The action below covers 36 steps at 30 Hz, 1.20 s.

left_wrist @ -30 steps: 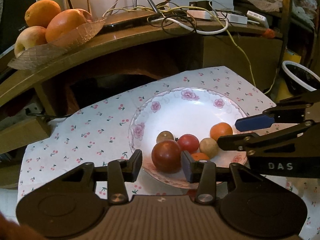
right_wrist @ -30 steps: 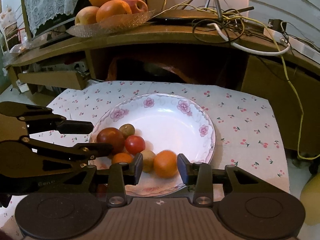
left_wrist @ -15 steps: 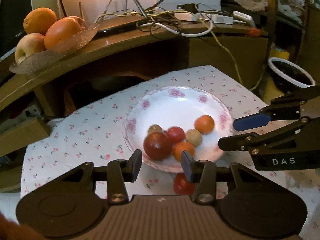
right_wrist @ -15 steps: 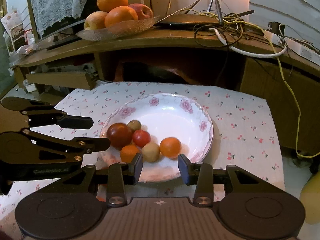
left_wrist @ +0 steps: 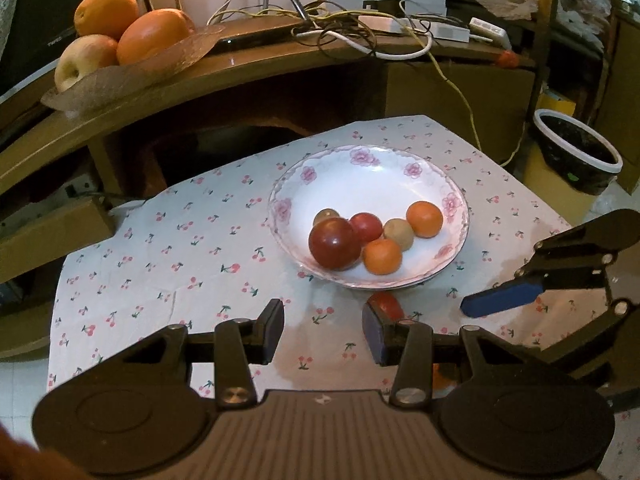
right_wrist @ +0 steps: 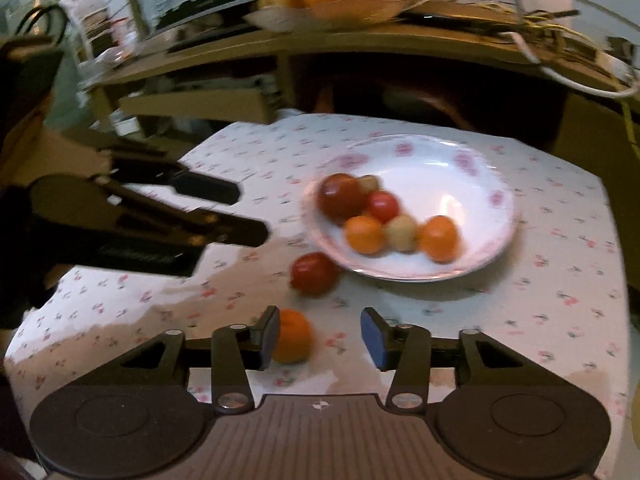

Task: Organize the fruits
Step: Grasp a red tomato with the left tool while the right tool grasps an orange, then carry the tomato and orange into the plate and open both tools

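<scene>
Now, from the left wrist view, we hold our left tongs point(left_wrist: 322, 332) spread wide and empty above the cherry-print cloth point(left_wrist: 168, 256) that covers the desk. Ahead of them sits the floral plate point(left_wrist: 360, 176) with six fruits bunched at its near side: a large dark red tomato point(left_wrist: 334, 243), a smaller red one point(left_wrist: 367, 226), two oranges point(left_wrist: 425, 219), and two small brownish fruits point(left_wrist: 398, 234). One more red tomato point(left_wrist: 385, 305) lies on the cloth just beside the plate's near rim, partly hidden by our right-hand finger. Our right tongs point(left_wrist: 504, 300) reach in from the right. On the shelf behind, a glass dish point(left_wrist: 120, 76) holds large oranges and an apple.

From the right wrist view, which is blurred, our right tongs point(right_wrist: 319, 334) are parted and hold nothing; a loose orange point(right_wrist: 293, 340) rests on the cloth touching their left finger. The stray tomato point(right_wrist: 314, 273) lies near the plate point(right_wrist: 460, 168). Our left tongs point(right_wrist: 248, 210) also stand apart.
</scene>
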{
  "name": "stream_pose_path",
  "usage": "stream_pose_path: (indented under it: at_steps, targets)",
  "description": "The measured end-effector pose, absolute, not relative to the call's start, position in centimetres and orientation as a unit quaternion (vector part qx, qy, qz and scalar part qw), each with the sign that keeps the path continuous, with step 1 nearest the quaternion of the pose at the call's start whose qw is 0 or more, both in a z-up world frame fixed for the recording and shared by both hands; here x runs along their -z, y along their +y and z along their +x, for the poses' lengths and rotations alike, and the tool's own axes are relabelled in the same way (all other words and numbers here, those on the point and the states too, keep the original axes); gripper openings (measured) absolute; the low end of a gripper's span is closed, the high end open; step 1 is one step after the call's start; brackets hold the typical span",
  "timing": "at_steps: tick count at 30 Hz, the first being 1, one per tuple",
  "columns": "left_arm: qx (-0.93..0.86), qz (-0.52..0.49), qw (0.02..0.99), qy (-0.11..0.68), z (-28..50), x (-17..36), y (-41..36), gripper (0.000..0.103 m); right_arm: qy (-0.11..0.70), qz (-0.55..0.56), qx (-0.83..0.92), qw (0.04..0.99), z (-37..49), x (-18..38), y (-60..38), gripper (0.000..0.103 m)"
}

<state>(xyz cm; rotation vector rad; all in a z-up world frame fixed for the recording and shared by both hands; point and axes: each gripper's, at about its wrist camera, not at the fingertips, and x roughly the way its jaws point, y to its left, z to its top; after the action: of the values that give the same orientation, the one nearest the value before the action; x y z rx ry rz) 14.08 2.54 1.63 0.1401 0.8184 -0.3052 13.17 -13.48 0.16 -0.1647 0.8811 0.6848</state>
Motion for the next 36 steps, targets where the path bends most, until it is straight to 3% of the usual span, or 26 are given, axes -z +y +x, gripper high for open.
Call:
stream_pose_path:
  at_steps: [7,9,25,31,36]
  targets:
    - [0.156,0.058,0.900,0.403,14.0,-1.3,2.8,0.049,0.436,-0.091,-0.330,0.832,13.7,1.4,-11.7,0.046]
    - [0.161,0.057,0.898,0.406,14.1,-1.2,2.5,0.049,0.447,-0.094,-0.334,0.825,13.8,1.8,-11.3,0.033]
    - [0.185,0.070,0.878,0.435,16.0,2.0,-2.1,0.048,0.473,-0.081,-0.278,0.832,13.6,1.2,-16.4,0.033]
    - [0.174,0.067,0.879,0.440,16.5,2.6,-2.6,0.033,0.474,-0.077,-0.266,0.836,13.6,1.1,-17.3,0.033]
    - [0.174,0.070,0.878,0.440,15.8,2.5,-2.7,0.033,0.474,-0.081,-0.258,0.838,13.7,0.9,-17.5,0.033]
